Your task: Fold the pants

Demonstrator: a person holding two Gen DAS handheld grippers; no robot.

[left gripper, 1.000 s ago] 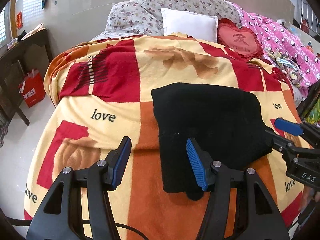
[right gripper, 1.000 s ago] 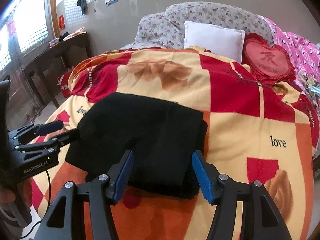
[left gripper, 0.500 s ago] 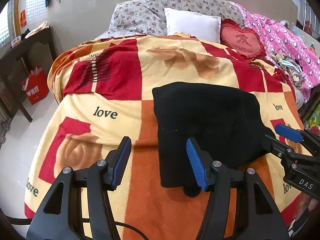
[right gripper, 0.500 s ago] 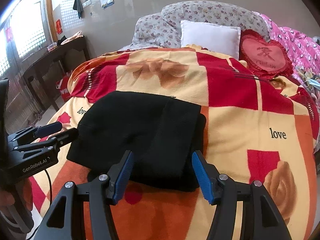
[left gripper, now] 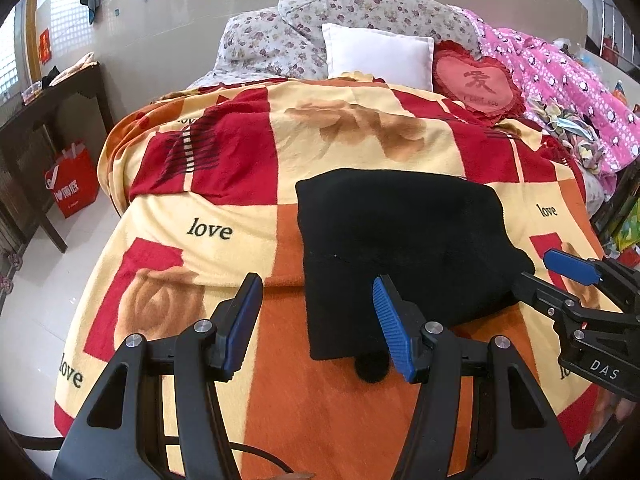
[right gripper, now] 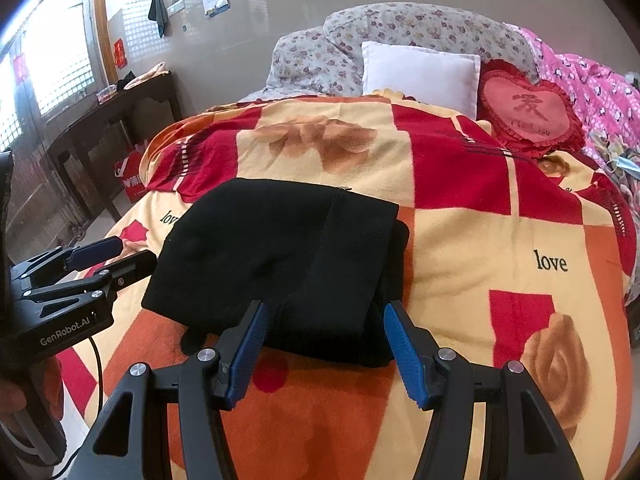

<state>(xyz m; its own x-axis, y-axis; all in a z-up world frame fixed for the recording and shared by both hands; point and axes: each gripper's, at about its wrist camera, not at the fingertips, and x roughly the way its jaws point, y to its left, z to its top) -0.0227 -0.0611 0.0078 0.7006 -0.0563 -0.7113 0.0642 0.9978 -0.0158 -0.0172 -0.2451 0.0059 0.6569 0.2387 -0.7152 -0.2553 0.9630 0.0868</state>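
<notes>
- Pants [left gripper: 404, 248]: plain black, folded into a block, at the middle of the bed.
- Blanket [left gripper: 240, 216]: checked in red, cream-yellow and orange, with tan roses and the black word "love".
- Left tongs [left gripper: 316, 322] and right tongs [right gripper: 324, 344]: black frames with blue ribbed pads.
- Pillows [left gripper: 360, 12] at 12 o'clock: grey-white with small dark flowers.
- Cushion [left gripper: 378, 54]: plain white.
- Heart cushion [left gripper: 476, 80] at 1 o'clock: red, frilled edge, darker character.
- Quilt [left gripper: 568, 80] at 2 o'clock: bright pink, white dots, small penguin-like figures.
- Bag [left gripper: 72, 184] at 9 o'clock: red with white print.
</notes>
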